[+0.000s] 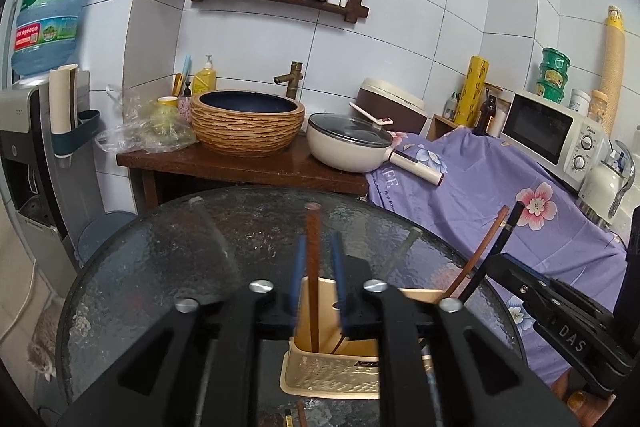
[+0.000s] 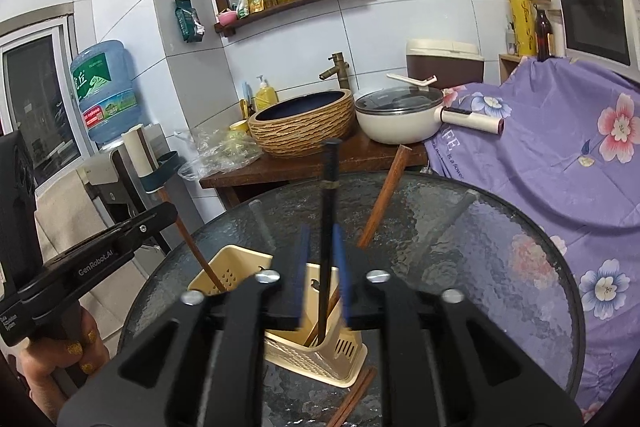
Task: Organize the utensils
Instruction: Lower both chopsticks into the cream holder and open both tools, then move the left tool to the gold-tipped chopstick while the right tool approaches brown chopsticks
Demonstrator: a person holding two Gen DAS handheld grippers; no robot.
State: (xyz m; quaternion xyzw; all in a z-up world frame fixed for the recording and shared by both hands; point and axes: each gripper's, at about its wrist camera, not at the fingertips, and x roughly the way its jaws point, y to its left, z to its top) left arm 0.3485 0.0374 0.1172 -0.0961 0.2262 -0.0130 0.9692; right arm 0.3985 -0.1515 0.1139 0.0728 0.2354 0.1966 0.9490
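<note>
A: Work surface?

B: Round textured glass table (image 1: 160,267). Behind it, a wooden counter (image 1: 240,163) carries a woven-pattern basin (image 1: 246,125) and a white lidded pan (image 1: 346,143). A purple floral cloth (image 1: 500,195) drapes the unit to the right, below a microwave (image 1: 556,137).

A: Location of the task item?

B: A cream utensil holder (image 1: 340,367) stands on the glass, directly under both tools. Its perforated end wall (image 2: 226,277) is visible in the right wrist view only.

A: Left gripper (image 1: 319,283) condition?

B: Tilted slightly downward over the holder. Its blue pads (image 1: 339,267) stand apart, each clear of the brown chopstick (image 1: 313,267) that stands upright between them, lower end inside the holder.

A: Right gripper (image 2: 322,275)?

B: Same downward tilt. Pads parted, with a black chopstick (image 2: 329,227) standing in the gap, untouched, tip in the holder. A second brown chopstick (image 2: 382,199) leans right from the same compartment.

A: Differences between views?

B: The right wrist view shows a hand (image 2: 52,359) with glitter-painted nails wrapped around the left tool's handle, and loose chopsticks (image 2: 352,403) lying on the glass just beside the holder. The left wrist view shows the right tool's body (image 1: 560,311) at its right edge.

A: Obstructions?

B: Each tool's black frame hides the holder's near side
</note>
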